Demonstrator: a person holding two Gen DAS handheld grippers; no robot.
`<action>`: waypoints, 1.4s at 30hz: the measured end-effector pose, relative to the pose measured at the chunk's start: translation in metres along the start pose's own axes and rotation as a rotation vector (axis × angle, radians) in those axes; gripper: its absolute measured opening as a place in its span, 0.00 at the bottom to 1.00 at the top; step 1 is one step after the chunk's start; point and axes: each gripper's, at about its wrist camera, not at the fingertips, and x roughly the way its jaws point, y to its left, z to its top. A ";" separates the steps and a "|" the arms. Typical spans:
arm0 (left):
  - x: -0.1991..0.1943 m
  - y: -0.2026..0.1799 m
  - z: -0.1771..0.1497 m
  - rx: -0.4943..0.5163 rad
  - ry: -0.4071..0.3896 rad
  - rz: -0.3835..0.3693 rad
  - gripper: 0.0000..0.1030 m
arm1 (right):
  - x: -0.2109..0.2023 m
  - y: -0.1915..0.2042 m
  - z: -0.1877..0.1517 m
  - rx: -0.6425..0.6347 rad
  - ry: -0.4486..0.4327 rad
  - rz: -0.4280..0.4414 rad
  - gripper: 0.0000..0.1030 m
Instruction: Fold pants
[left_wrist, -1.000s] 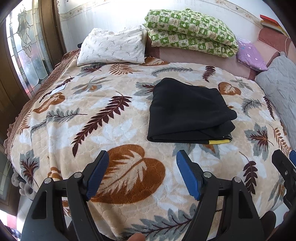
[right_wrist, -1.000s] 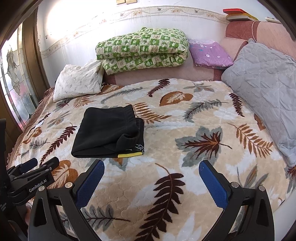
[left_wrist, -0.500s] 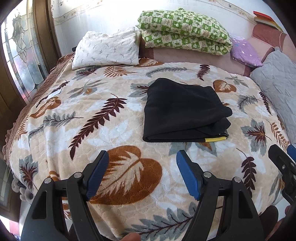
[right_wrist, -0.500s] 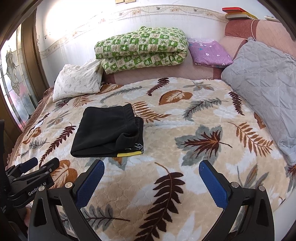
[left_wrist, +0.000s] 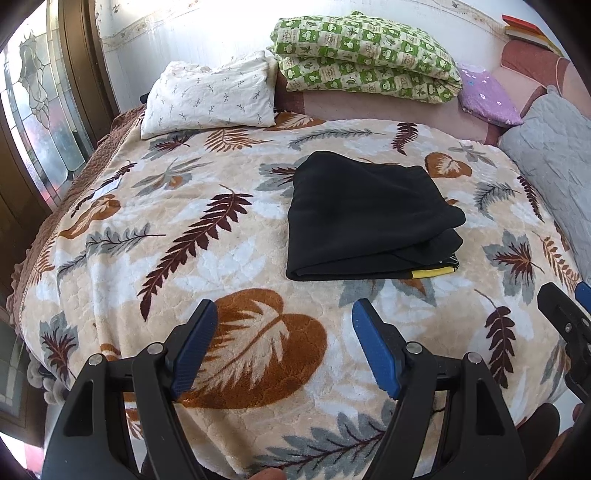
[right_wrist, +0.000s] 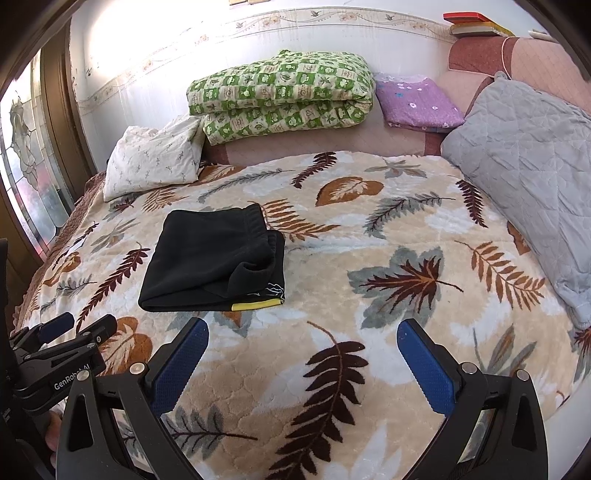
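Black folded pants (left_wrist: 369, 218), one, two grippers, left gripper (left_wrist: 282, 317), right gripper (right_wrist: 303, 338), spread.

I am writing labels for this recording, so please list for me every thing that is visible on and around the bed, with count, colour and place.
pants: one, black with a yellow strip, folded, on the blanket left of centre
blanket: one, cream with brown and grey leaves, covers the bed
white pillow: one, white with small sprigs, far left at the head
green quilt: one, green and cream checks, folded, on the headboard ledge
purple cushion: one, purple with flowers, right of the quilt
grey quilted cover: one, grey, far right
books: a few, red on top, upper right
left gripper: one, black with blue pads, open
right gripper: one, black with blue pads, open
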 end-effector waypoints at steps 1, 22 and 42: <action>0.000 0.000 0.000 0.002 -0.002 0.004 0.73 | 0.000 0.001 0.000 -0.002 0.000 0.000 1.00; 0.006 0.001 0.003 0.014 0.015 -0.031 0.73 | 0.008 0.002 0.001 -0.004 0.021 -0.004 1.00; 0.006 0.001 0.005 0.003 0.025 -0.062 0.73 | 0.008 0.001 0.001 -0.007 0.018 -0.007 1.00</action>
